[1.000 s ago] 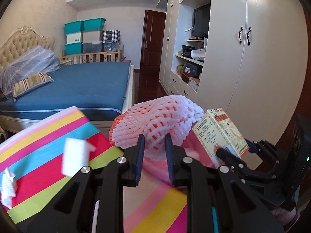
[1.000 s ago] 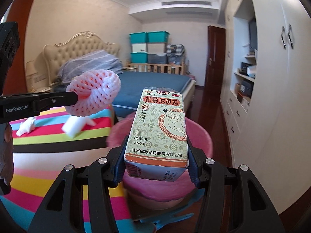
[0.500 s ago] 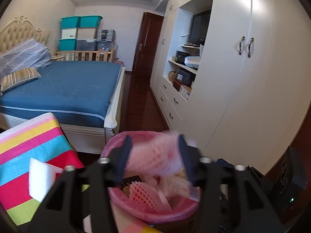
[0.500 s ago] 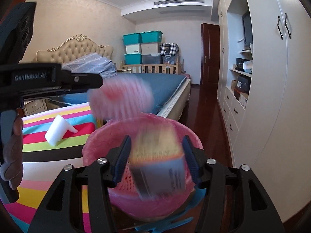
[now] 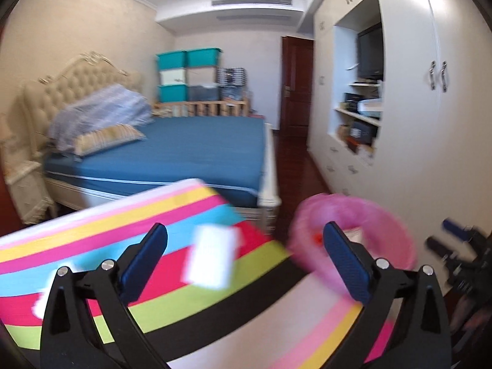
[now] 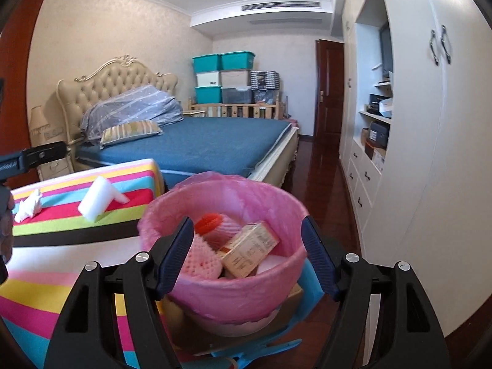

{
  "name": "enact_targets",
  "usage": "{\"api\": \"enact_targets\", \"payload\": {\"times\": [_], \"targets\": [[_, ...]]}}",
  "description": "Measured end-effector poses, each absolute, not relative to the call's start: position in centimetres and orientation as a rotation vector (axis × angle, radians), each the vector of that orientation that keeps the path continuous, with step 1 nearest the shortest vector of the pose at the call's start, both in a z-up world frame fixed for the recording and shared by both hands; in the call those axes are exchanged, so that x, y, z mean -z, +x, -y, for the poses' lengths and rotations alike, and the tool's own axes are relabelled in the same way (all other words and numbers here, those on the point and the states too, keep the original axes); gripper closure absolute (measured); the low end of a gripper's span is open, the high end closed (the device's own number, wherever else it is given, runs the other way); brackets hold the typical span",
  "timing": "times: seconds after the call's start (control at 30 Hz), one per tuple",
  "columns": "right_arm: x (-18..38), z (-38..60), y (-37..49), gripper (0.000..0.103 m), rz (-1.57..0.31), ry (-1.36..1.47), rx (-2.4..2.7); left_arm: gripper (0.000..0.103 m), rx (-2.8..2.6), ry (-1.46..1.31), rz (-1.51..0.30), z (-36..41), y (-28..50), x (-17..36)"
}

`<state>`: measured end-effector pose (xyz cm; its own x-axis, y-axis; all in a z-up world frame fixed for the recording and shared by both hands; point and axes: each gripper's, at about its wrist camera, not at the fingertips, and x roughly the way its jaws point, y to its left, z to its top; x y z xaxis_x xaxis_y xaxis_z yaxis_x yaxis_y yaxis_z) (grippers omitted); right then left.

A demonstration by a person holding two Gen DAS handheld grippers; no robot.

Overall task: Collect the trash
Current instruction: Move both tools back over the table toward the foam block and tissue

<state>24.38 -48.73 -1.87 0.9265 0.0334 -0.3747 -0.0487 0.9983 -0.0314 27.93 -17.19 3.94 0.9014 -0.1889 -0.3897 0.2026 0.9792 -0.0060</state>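
Both grippers now stand empty: the foam net (image 6: pixel 203 256) and the box (image 6: pixel 249 250), each clamped a second ago, lie inside the bin (image 6: pixel 215 295). Left gripper (image 5: pixel 244 259) has swung back over the table; its view is motion-blurred. Its jaws are spread wide, nothing between them. A white foam block (image 5: pixel 212 256) sits on the striped cloth (image 5: pixel 92 246) in the gap between the fingers, a little beyond the tips. Bin rim shows at the right of the left view, just off the table edge.

Right gripper (image 6: pixel 247 253) hangs over the bin, jaws wide apart, one tip at each side of the rim. Box rests tilted, leaning against the net; a second net piece with an orange end (image 6: pixel 212 221) lies behind them. Bin is lined with a pink bag.

Right view, table: foam block near the cloth's far edge; crumpled tissue (image 6: pixel 29 206) farther left, well apart from the block. Bed (image 6: pixel 200 144) beyond.
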Motion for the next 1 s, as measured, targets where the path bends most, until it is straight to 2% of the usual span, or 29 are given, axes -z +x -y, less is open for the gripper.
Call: {"api": "enact_targets", "payload": {"times": [0.4, 0.47, 0.6, 0.8, 1.0], "targets": [[3.2, 36.1, 26.7, 0.028, -0.469, -0.106, -0.23, 0.005, -0.133, 0.115, -0.439, 0.8, 20.4, -0.3], [3.5, 33.4, 27.5, 0.024, -0.511, -0.134, -0.252, 0.005, -0.168, 0.121, -0.449, -1.0, 19.7, 0.1], [3.2, 29.1, 28.6, 0.023, -0.537, -0.153, -0.278, 0.005, -0.199, 0.085, -0.465, -4.3, 18.7, 0.9], [2.2, 24.9, 31.4, 0.02, -0.562, -0.132, -0.251, 0.005, -0.244, 0.073, -0.462, -5.9, 18.2, 1.4], [4.1, 22.0, 36.6, 0.02, -0.658, -0.094, -0.157, 0.005, -0.221, 0.084, -0.481, -5.3, 18.6, 2.2]]}}
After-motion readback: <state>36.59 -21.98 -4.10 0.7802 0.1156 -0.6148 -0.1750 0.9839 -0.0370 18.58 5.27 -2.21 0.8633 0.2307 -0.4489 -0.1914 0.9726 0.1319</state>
